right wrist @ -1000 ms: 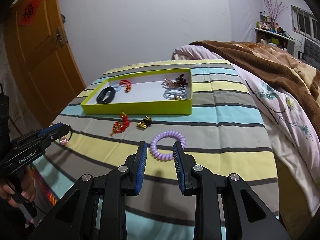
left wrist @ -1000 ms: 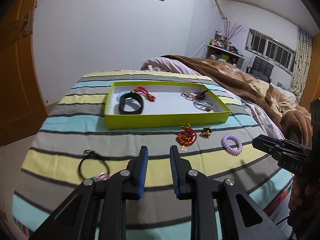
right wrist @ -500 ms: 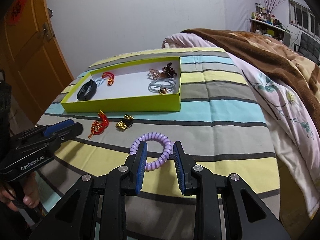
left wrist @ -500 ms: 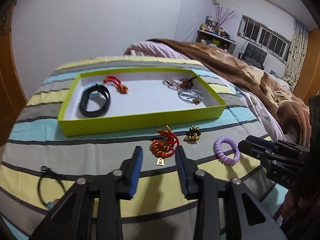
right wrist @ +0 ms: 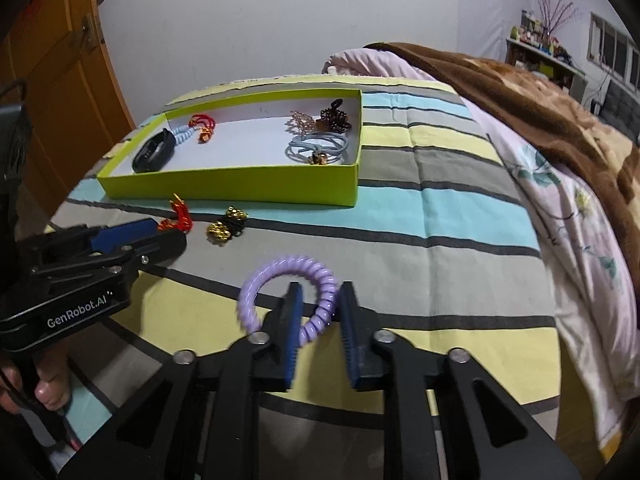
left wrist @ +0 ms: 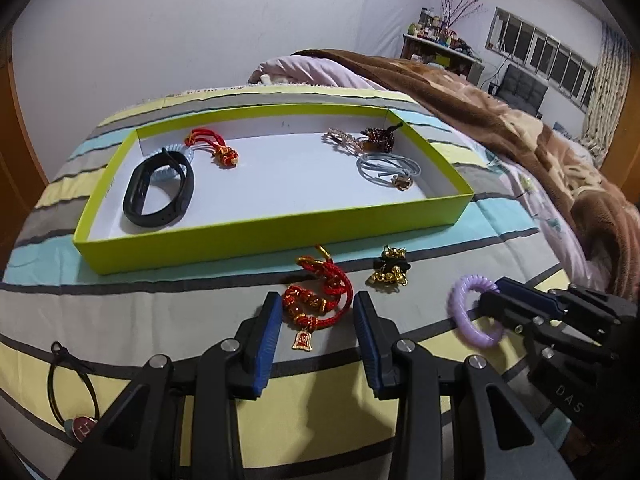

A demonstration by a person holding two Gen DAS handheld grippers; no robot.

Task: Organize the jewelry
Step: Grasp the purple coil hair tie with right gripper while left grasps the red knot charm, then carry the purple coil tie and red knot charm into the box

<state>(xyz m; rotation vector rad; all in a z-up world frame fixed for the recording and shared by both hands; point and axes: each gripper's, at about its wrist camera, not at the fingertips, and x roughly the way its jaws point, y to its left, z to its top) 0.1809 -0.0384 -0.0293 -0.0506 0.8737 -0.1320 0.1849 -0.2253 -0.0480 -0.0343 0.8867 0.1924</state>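
A lime-green tray (left wrist: 280, 236) (right wrist: 240, 184) lies on the striped bedspread and holds a black band (left wrist: 158, 192), red cord charms and hair ties. My left gripper (left wrist: 316, 312) is open, its fingers on either side of a red knotted bracelet (left wrist: 320, 296) with a gold pendant. My right gripper (right wrist: 318, 304) is open, its fingers straddling the near side of a purple spiral hair tie (right wrist: 288, 292), which also shows in the left wrist view (left wrist: 468, 312). A gold-and-black charm (left wrist: 390, 270) (right wrist: 226, 226) lies between the two.
A black hair tie with a round charm (left wrist: 72, 392) lies at the front left of the bed. A brown blanket (left wrist: 500, 128) and floral sheet cover the right side. An orange door (right wrist: 60, 80) stands at the left.
Both grippers moved forward and down. The left one now brackets the red bracelet; the right one now has the purple hair tie between its fingers.
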